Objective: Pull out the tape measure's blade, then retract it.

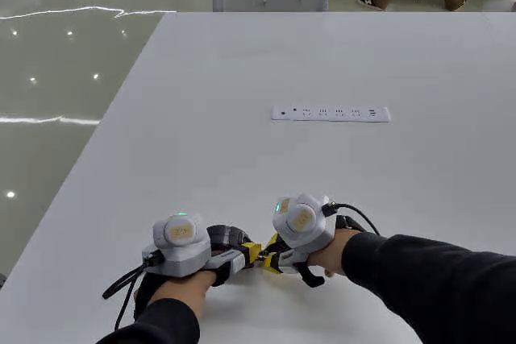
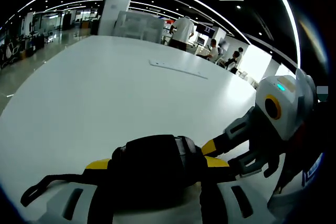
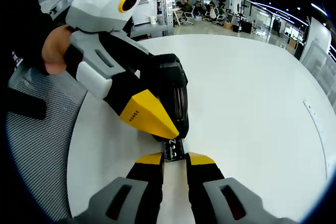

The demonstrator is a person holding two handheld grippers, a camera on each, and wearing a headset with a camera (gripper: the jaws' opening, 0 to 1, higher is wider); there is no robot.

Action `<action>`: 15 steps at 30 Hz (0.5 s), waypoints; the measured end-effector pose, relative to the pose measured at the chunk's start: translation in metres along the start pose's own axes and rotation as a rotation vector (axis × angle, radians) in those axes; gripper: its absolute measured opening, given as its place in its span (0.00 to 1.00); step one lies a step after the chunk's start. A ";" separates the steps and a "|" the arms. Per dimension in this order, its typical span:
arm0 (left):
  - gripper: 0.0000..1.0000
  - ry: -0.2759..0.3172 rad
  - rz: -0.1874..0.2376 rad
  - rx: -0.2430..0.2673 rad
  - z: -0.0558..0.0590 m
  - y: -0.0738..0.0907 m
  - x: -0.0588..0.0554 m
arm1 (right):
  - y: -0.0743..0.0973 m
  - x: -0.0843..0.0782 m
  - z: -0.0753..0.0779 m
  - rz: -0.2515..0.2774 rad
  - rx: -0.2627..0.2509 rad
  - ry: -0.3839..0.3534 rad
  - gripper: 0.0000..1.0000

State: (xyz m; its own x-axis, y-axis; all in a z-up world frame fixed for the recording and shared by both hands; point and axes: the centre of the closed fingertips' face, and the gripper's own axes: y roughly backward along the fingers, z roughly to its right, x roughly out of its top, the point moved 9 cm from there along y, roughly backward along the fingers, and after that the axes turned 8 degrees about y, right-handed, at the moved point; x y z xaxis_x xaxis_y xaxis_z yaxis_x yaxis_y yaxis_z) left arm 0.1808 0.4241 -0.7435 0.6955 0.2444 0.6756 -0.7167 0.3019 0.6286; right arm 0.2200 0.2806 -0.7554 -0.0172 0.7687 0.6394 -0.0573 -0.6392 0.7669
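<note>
Low in the head view, left gripper (image 1: 246,252) and right gripper (image 1: 269,253) meet over the white table (image 1: 242,102); the left gripper view shows its jaws clamping the black tape measure (image 2: 157,163) at bottom centre; the right gripper view shows its jaws pinching the short blade (image 3: 172,149) lower centre.

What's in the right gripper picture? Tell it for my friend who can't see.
The right claw pinches a short bit of blade sticking out of a black tape measure. On the left side of the picture, the left claw, grey with yellow tips, grips the tape measure's case, with a big white table behind.
</note>
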 end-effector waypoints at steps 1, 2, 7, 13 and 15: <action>0.62 0.002 0.001 0.000 0.000 0.000 0.000 | 0.001 -0.001 0.000 -0.003 -0.001 0.002 0.13; 0.62 0.003 0.001 0.000 0.000 0.000 0.000 | 0.001 -0.002 0.000 -0.006 -0.002 0.005 0.13; 0.62 0.004 0.000 -0.002 0.000 0.000 0.000 | 0.000 -0.001 -0.001 0.008 -0.006 -0.004 0.12; 0.62 0.004 -0.003 -0.003 0.000 0.000 0.000 | -0.004 0.002 -0.001 0.008 -0.009 0.001 0.12; 0.62 0.005 -0.005 -0.004 0.000 0.000 0.000 | -0.004 0.002 -0.001 0.010 -0.009 -0.001 0.12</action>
State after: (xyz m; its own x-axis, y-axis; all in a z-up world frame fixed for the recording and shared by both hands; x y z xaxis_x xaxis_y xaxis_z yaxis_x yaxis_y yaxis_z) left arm 0.1811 0.4243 -0.7440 0.6992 0.2473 0.6708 -0.7132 0.3064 0.6304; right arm 0.2189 0.2852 -0.7570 -0.0173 0.7621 0.6473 -0.0663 -0.6468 0.7597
